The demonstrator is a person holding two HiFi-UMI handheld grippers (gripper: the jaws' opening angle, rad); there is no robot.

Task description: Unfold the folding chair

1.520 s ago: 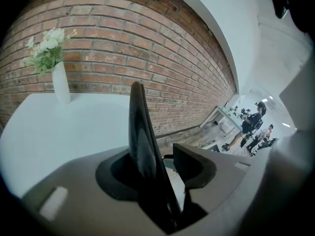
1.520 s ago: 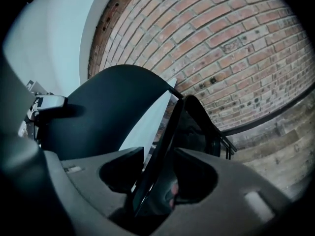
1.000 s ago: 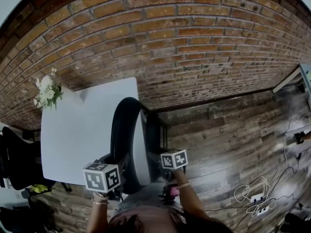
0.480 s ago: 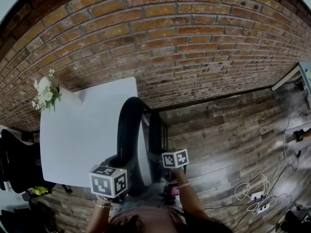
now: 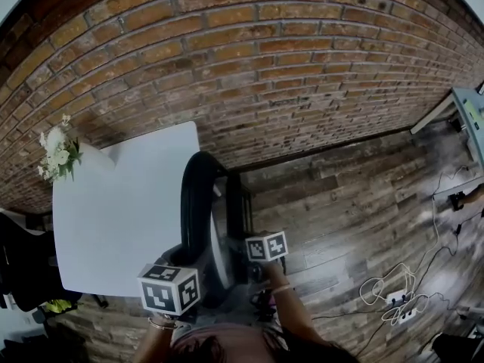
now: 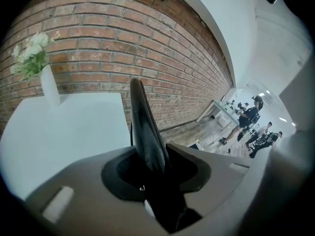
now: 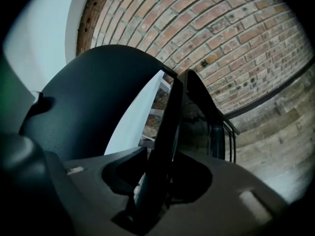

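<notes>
- Chair (image 5: pixel 198 203) upright on floor (image 5: pixel 340 210), panels slightly apart; counter (image 5: pixel 113 210) at its 9 o'clock, wall (image 5: pixel 265 74) at 12.
- Left claw (image 6: pixel 152 178) opening, chair's black edge between jaws.
- Right claw (image 7: pixel 153 181) closing on the other panel's edge.

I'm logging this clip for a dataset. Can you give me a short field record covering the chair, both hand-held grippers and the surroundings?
chair: black folding chair, upright, panels close together, not yet unfolded
position: beside white table, near brick wall
left hand-held gripper: chair's rounded edge between its jaws, jaws opening
right hand-held gripper: thin chair panel between its jaws, jaws closing
on table: vase of flowers at far corner
floor: wooden floor, cables at right
</notes>
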